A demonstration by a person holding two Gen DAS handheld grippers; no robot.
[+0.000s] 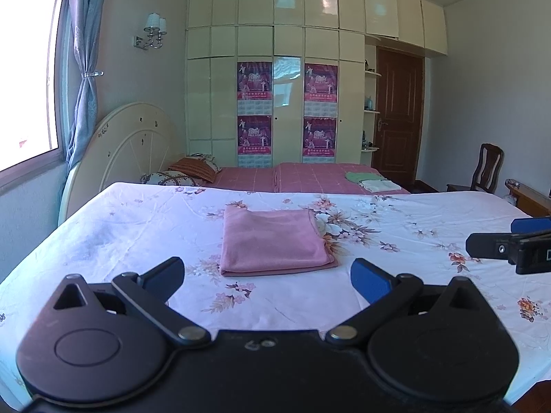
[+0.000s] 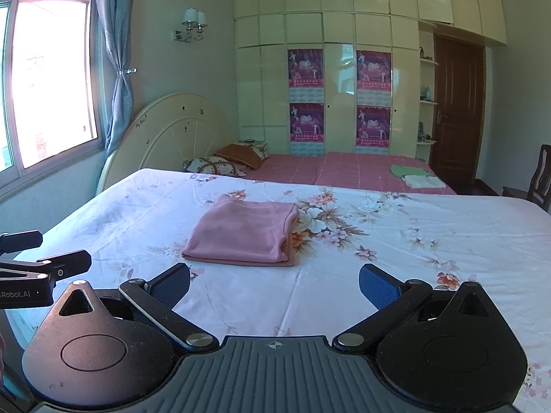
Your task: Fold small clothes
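Pink folded cloth (image 1: 275, 241) on floral sheet (image 1: 137, 227).

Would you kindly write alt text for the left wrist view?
A folded pink garment lies on a floral bedsheet, just beyond the open, empty left gripper. The right gripper enters at right; wardrobes stand behind.

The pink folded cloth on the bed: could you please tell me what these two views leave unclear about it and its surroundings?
- Pink folded cloth: what garment it is; the folds hide its shape in both views.
- Green and white items on the far bed: too small to identify.
- Posters on the wardrobe: text too small to read.
- Right gripper in the left wrist view: cut off by the frame's right edge.
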